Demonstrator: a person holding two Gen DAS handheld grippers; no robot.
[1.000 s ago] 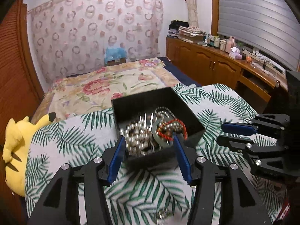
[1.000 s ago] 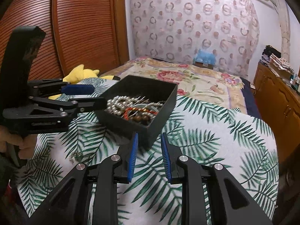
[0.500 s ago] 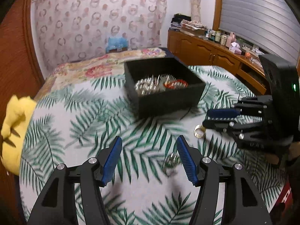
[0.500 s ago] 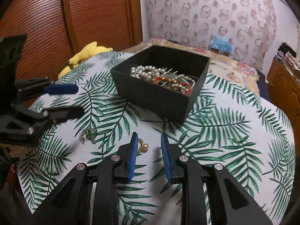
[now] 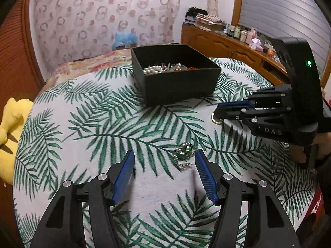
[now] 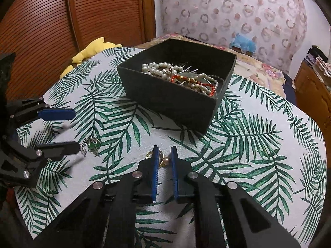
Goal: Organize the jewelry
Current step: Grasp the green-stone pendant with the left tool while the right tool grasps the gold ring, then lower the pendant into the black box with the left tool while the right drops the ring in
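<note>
Leafy tablecloth (image 6: pixel 258 144) under my wide-open left gripper (image 5: pixel 164 159) by the brooch (image 5: pixel 184 152), right gripper (image 6: pixel 164 155) narrowly straddling the ring (image 6: pixel 163 161), nothing gripped.

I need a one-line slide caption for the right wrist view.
Right gripper straddles a gold pearl ring on the leaf-print tablecloth, before the black jewelry box.

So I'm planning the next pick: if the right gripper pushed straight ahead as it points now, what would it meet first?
Most likely the gold ring lying on the tablecloth between the right gripper fingertips. Beyond it stands the black box; depth is uncertain.
</note>
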